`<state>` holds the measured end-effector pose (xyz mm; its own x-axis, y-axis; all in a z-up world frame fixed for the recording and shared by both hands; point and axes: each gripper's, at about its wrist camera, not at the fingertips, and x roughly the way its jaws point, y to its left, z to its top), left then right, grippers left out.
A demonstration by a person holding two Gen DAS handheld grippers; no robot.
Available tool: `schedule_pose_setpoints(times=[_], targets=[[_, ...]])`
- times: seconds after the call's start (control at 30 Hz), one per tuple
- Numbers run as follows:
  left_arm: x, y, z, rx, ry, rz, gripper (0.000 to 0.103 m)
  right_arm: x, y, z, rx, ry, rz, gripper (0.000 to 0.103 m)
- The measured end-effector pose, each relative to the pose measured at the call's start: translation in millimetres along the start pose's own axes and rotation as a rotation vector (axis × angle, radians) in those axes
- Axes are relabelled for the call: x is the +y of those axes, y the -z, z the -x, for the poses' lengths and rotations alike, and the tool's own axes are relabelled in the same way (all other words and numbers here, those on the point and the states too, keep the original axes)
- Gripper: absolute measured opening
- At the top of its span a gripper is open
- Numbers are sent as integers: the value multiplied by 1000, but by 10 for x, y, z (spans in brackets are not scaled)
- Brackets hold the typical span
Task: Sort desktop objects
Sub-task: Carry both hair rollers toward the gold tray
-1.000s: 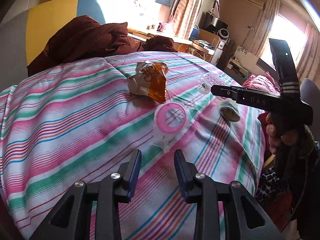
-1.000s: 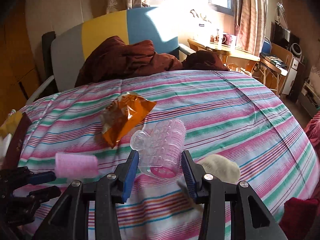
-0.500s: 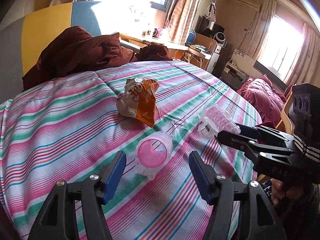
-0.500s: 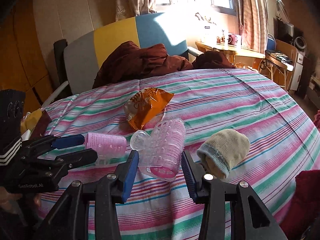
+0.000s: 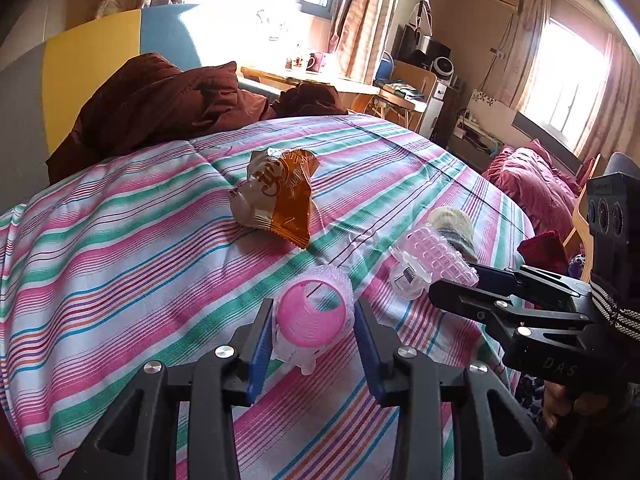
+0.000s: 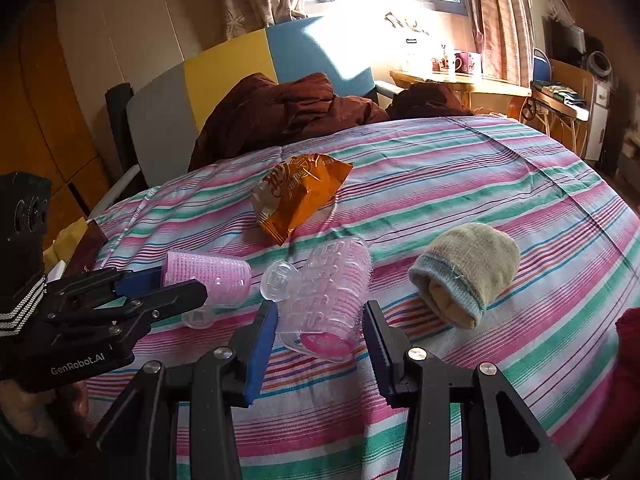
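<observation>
Two hair rollers bracketed by hand-held grippers on striped bed cover.

Left hand-held gripper (image 5: 313, 326): fingers close against both sides of pink hair roller (image 5: 314, 312), which lies on the striped bed cover (image 5: 120, 248), open end toward cam; pinching it. Right hand-held gripper (image 6: 320, 326): jaws spread, either side of clear-cased roller (image 6: 326, 296), small gaps visible, no firm contact seen; roller rests on cover. Orange snack packet (image 6: 298, 200) lies beyond both rollers; rolled beige sock (image 6: 466, 272) to right of clear-cased roller, apart. Brown bedding (image 5: 160, 108) heaped at far edge.
</observation>
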<state>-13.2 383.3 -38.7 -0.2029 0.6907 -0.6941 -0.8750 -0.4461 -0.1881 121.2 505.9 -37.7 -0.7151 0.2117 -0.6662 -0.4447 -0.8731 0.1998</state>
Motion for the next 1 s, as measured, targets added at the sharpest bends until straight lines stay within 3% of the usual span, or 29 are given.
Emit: schedule_pose_setpoints(times=[0.43, 0.7, 1.0], targets=[[108, 350, 638, -91, -86, 21, 39, 489, 59, -2, -5, -87, 63, 44], [424, 609, 1217, -161, -132, 121, 39, 994, 43, 29, -16, -162, 151, 44], [939, 973, 2024, -263, -243, 255, 39, 1643, -24, 62, -28, -273, 256, 43]])
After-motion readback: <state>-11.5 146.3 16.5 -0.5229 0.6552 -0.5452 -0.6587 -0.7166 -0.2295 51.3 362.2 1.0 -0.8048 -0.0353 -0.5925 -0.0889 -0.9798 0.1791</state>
